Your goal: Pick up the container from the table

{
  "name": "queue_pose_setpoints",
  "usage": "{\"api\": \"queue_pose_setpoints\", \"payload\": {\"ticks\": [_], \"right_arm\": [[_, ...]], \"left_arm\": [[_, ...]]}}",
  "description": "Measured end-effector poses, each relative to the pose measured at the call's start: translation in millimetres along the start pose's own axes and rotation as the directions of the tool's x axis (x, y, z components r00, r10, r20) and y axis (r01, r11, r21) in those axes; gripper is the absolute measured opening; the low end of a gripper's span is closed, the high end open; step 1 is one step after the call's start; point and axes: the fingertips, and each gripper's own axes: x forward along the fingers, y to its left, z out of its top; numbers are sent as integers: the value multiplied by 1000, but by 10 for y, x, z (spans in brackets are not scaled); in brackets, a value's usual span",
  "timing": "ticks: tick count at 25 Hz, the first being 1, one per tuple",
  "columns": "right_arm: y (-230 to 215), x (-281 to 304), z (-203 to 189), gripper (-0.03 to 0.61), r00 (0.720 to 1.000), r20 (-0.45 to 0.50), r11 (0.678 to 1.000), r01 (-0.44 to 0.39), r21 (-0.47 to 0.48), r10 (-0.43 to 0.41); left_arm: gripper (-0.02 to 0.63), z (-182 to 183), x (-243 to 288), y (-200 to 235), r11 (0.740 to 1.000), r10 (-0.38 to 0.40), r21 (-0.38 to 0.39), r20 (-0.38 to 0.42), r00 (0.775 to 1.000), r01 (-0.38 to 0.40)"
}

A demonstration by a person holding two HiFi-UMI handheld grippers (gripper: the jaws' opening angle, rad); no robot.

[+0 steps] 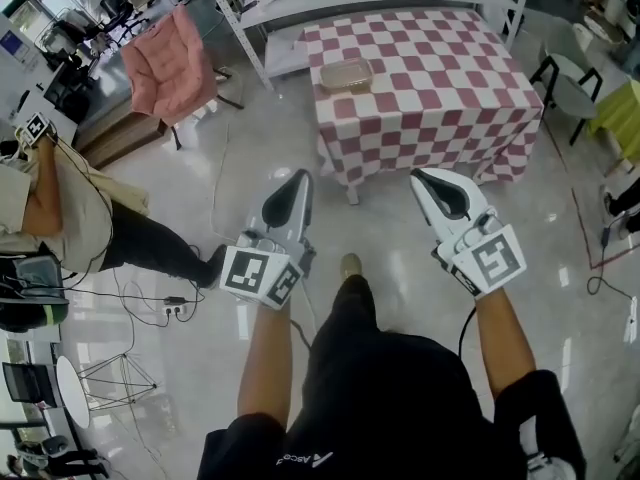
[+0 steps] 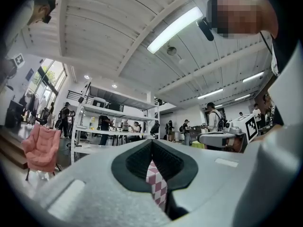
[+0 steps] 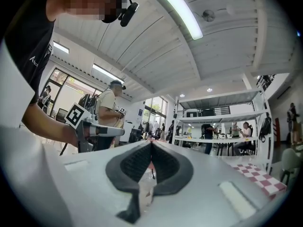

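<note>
A shallow clear container [image 1: 345,74] lies near the left edge of a table with a red-and-white checked cloth [image 1: 440,88], far ahead of me. Both grippers are held over the floor, well short of the table. My left gripper [image 1: 302,176] is shut with nothing in it; in its own view the jaws meet at the tips [image 2: 151,142], and a strip of checked cloth [image 2: 157,186] shows in the gap below them. My right gripper [image 1: 418,176] is also shut and holds nothing, its tips together [image 3: 151,144]. The container appears in neither gripper view.
A pink chair [image 1: 168,60] and a white metal shelf rack [image 1: 300,8] stand left of and behind the table. A person [image 1: 60,208] sits at the left. Cables and a power strip [image 1: 176,310] lie on the glossy floor. A dark stool [image 1: 570,86] stands right of the table.
</note>
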Motion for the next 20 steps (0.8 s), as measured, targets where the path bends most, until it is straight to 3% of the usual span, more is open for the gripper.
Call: {"api": "queue_pose_setpoints", "payload": {"ticks": [4, 7, 20], "right_arm": [[-247, 252, -160, 3, 1000, -12, 999, 15, -31, -15], [-725, 871, -250, 3, 999, -18, 998, 30, -48, -31], [-1820, 2610, -732, 3, 986, -86, 989, 139, -51, -143]], "left_arm": [[11, -176, 372, 264, 1000, -9, -3, 7, 1000, 9], [9, -266, 999, 815, 1000, -15, -6, -3, 1000, 15], [12, -1063, 2691, 2486, 993, -90, -87, -137, 986, 79]]}}
